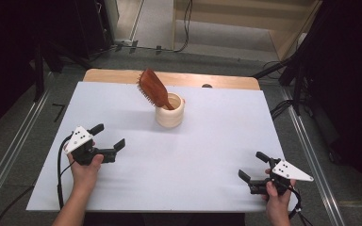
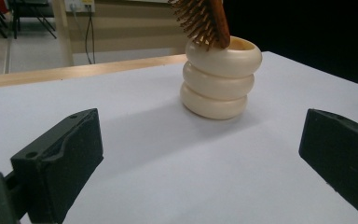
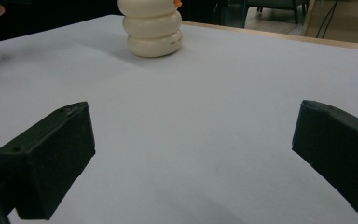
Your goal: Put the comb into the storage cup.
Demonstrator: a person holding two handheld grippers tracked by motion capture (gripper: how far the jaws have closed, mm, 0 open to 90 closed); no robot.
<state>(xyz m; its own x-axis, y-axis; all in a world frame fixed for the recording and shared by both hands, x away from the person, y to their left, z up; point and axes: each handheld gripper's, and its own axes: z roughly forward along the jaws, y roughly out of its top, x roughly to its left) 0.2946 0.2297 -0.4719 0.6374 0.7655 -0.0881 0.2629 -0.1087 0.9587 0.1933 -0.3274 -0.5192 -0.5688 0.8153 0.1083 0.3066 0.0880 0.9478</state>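
A cream ribbed holder [image 1: 170, 111] [image 2: 219, 83] [image 3: 152, 28] made of three stacked rings stands upright at the table's far middle. A brown wooden hairbrush [image 1: 152, 89] [image 2: 203, 19] leans in it, bristles facing left. My left gripper [image 1: 108, 136] [image 2: 200, 154] rests low at the left of the table, open and empty, pointing toward the holder. At the front right my right gripper [image 1: 253, 165] [image 3: 193, 154] is open too, nothing between its fingers, well short of the holder.
A white sheet [image 1: 217, 141] covers the wooden table [image 1: 113, 75], whose bare far edge shows. A small dark knob [image 1: 207, 86] sits at that far edge. Cables and metal rails run along the floor on both sides.
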